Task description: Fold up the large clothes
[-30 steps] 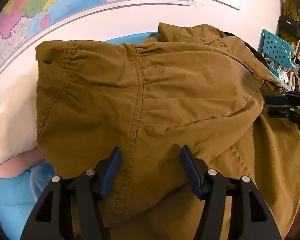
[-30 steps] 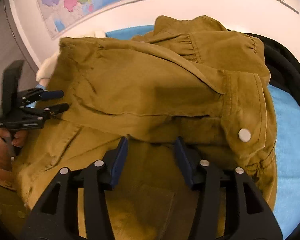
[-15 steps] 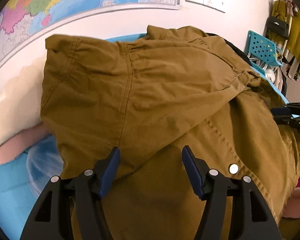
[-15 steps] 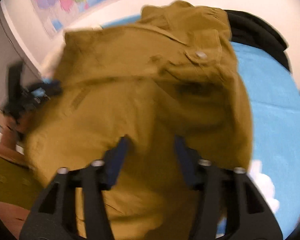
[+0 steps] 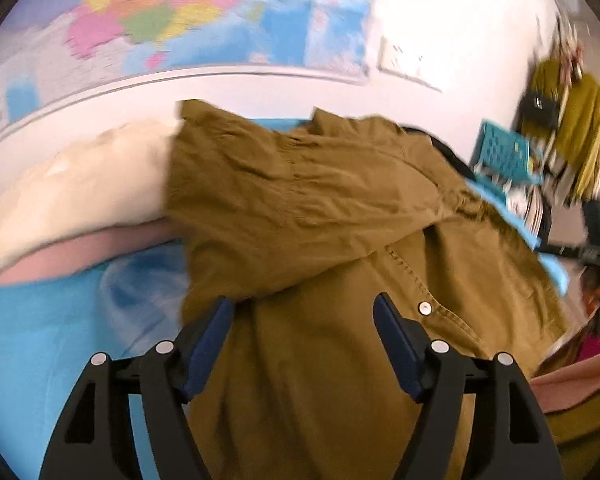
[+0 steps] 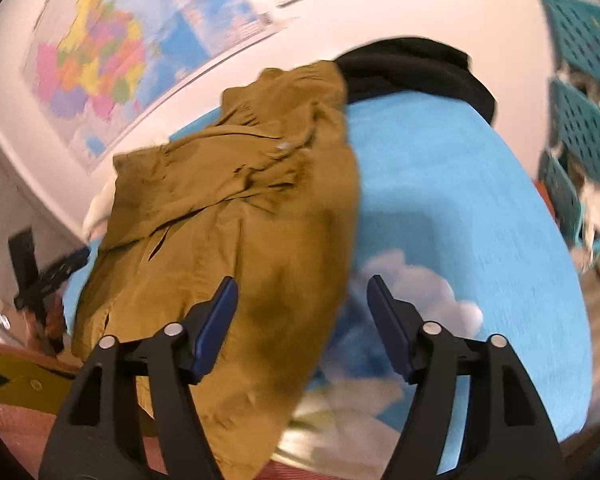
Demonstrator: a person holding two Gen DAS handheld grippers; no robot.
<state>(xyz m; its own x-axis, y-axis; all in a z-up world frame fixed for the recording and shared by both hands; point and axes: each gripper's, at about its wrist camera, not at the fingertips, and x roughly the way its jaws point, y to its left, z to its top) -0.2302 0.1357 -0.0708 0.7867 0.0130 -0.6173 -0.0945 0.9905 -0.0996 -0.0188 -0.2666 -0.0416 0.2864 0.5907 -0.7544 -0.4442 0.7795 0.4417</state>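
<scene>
A mustard-brown jacket (image 5: 320,216) lies folded over itself on the blue bed sheet (image 6: 440,184). My left gripper (image 5: 302,316) hovers over its near part, jaws opening, with fabric below them but not pinched. The right gripper (image 6: 300,296) hangs over the jacket's (image 6: 236,216) right edge, half above the sheet. Its jaws are opening too, and the pads press on nothing. Each gripper also shows small in the other's view: the right gripper (image 5: 592,254) at the far right, the left gripper (image 6: 48,276) at the far left. Both views are blurred by motion.
A black garment (image 6: 412,68) lies behind the jacket by the wall. A cream pillow (image 5: 92,184) and a pink cloth (image 5: 80,252) lie to the jacket's left. Teal baskets (image 6: 580,120) stand at the right, and a map (image 5: 180,20) hangs on the wall.
Both grippers have drawn back from the jacket with jaws wider apart. The right view has rolled and swung right, so more blue sheet shows. The jacket lies farther away in both views.
</scene>
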